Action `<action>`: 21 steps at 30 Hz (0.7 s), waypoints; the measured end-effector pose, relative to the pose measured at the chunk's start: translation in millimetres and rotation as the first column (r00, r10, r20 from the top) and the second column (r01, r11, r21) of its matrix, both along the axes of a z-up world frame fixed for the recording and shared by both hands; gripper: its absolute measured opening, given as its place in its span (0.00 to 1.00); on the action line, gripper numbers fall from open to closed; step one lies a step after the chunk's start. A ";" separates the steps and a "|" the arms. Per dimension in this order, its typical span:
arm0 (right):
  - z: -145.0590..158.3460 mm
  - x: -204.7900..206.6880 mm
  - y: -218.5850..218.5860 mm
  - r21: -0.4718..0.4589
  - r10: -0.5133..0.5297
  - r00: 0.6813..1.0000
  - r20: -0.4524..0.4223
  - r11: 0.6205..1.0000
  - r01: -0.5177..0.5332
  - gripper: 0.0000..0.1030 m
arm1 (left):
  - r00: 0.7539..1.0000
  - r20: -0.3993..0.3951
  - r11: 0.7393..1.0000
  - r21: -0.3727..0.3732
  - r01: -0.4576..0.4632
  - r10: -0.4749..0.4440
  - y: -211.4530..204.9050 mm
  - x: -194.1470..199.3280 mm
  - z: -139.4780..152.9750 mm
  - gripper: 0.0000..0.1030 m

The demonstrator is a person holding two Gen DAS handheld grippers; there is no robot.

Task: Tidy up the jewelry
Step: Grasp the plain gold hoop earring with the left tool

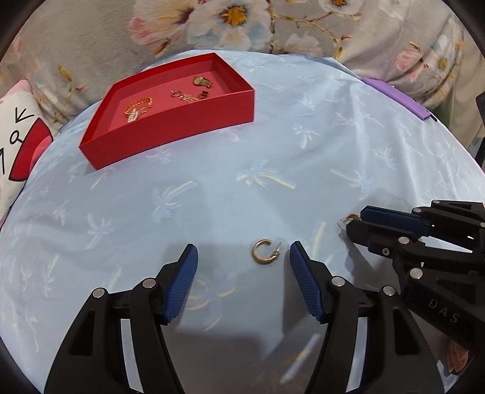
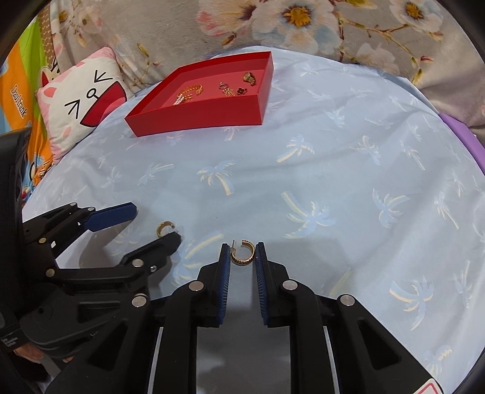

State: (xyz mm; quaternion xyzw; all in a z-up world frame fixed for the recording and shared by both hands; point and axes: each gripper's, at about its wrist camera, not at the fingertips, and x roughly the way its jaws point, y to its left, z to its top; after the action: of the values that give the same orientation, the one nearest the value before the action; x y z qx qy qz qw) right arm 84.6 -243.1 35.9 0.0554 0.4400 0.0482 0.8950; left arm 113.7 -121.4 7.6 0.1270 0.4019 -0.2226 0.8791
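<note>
A red open box (image 1: 182, 125) (image 2: 197, 113) sits at the far side of the blue palm-print cloth and holds several gold pieces (image 1: 138, 109) (image 2: 189, 91). A smooth gold hoop earring (image 1: 263, 251) (image 2: 163, 228) lies on the cloth between the wide-open jaws of my left gripper (image 1: 244, 257) (image 2: 156, 222). A beaded gold hoop earring (image 2: 242, 256) (image 1: 351, 216) sits between the pads of my right gripper (image 2: 242, 251) (image 1: 354, 219), which have closed in to the hoop's sides; it still rests on the cloth.
A cartoon cat pillow (image 2: 81, 97) (image 1: 18, 142) lies left of the box. A floral blanket (image 1: 242, 24) runs along the back. A purple strip (image 1: 397, 97) edges the cloth at the right.
</note>
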 end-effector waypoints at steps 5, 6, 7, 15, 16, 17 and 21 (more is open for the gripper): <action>-2.8 1.4 -1.6 0.002 -0.006 1.000 -0.015 1.000 0.006 0.15 | 1.000 -0.017 1.000 -0.021 0.002 -0.002 -1.8 4.8 0.2 0.57; -2.8 1.3 -0.8 -0.001 -0.006 1.000 -0.015 1.000 0.006 0.15 | 1.000 -0.015 1.000 -0.021 0.004 -0.004 -2.4 4.6 0.3 0.54; -2.6 1.3 -0.8 -0.005 -0.006 1.000 -0.015 1.000 0.006 0.15 | 1.000 -0.013 1.000 -0.022 0.009 -0.009 -2.6 3.8 0.7 0.51; -2.9 1.4 0.5 -0.011 -0.007 1.000 -0.013 1.000 0.007 0.15 | 1.000 -0.017 0.998 -0.054 0.013 -0.014 2.6 3.3 2.4 0.26; -2.9 1.5 0.4 -0.011 -0.007 1.000 -0.013 1.000 0.007 0.15 | 1.000 -0.018 0.998 -0.057 0.015 -0.016 2.5 3.2 2.4 0.26; -2.9 1.7 0.0 -0.011 -0.007 1.000 -0.013 1.000 0.007 0.15 | 1.000 -0.019 0.998 -0.061 0.016 -0.017 2.9 3.3 2.7 0.24; -2.9 1.7 0.3 -0.004 -0.002 1.000 -0.012 1.000 0.002 0.15 | 1.000 -0.022 0.998 -0.068 0.006 -0.007 4.6 3.5 2.7 0.17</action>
State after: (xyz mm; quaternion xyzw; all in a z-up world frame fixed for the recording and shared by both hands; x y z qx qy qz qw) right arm 86.3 -242.8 33.0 0.0542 0.4454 0.0461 0.8925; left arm 117.1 -116.7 10.2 0.0959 0.4033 -0.2405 0.8777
